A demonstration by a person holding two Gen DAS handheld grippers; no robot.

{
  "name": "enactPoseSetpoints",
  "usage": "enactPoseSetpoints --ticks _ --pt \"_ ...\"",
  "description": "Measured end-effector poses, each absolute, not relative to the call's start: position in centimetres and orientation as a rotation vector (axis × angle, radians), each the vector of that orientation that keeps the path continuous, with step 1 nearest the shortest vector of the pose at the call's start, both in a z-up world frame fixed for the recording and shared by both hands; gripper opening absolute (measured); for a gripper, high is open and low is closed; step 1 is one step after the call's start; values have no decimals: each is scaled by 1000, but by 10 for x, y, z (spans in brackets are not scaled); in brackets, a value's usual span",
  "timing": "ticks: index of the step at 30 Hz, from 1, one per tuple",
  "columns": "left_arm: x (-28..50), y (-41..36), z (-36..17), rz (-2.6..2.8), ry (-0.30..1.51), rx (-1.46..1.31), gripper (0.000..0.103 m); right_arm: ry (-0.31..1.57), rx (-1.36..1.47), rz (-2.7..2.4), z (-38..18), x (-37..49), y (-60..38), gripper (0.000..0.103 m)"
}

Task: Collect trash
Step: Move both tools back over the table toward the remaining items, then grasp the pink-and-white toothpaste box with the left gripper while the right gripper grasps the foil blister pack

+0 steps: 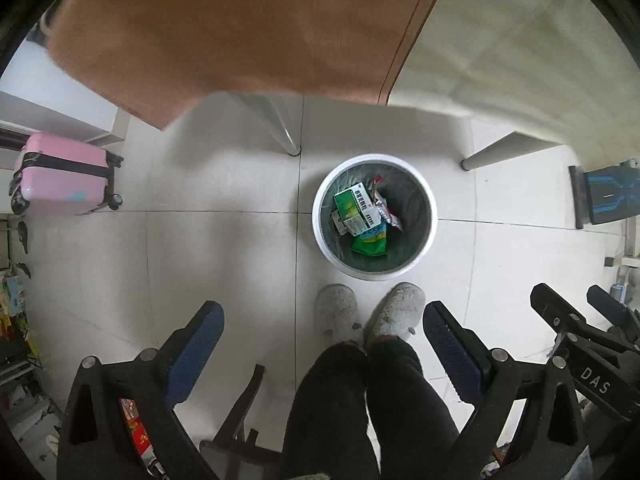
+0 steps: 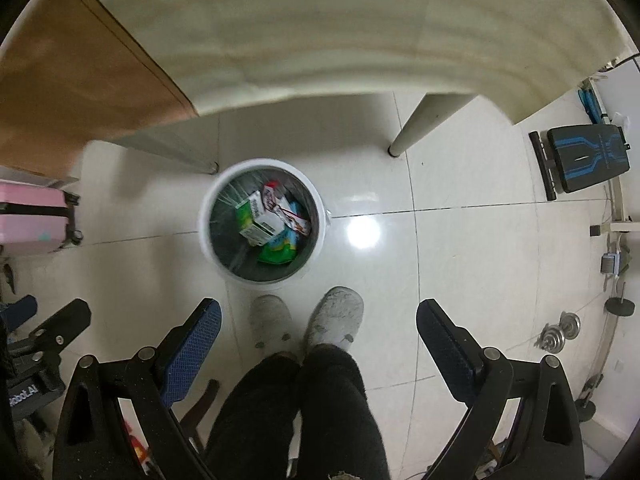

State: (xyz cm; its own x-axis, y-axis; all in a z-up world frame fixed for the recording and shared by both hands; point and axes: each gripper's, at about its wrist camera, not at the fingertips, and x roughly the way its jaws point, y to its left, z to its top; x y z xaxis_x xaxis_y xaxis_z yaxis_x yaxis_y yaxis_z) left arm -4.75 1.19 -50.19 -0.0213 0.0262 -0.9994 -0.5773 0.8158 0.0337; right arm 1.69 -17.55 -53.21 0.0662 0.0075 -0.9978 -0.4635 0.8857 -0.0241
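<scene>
Pale tiled floor below the desk (image 2: 320, 40) edge, and both tongs, left (image 1: 322, 332) and right (image 2: 318, 328), hang apart and empty over the bin (image 1: 326, 184) holding the trash (image 1: 358, 212), so next comes another piece.

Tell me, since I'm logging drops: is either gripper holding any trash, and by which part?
Nothing is held. The left gripper and right gripper are both open and empty above the trash bin.
</scene>
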Motion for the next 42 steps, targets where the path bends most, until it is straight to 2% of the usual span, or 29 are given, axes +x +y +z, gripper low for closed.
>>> enactPoseSetpoints --ticks 6,13,21,27,35,42 --pt "-57 9 -428 490 1477 -476 102 1463 -321 389 -449 1 -178 99" --pt "-36 18 -331 469 1305 -437 102 1436 -188 399 -351 11 -183 99" --pt "53 51 -260 510 1163 -269 103 1346 20 341 -259 106 -201 99" --pt "151 76 -259 569 1187 -206 103 1355 183 232 -259 220 -225 99" --pt "305 97 -296 533 1323 -198 102 1452 363 115 -316 397 -229 99" --pt "412 94 -345 403 1444 -92 100 1536 346 70 -360 481 -201 94"
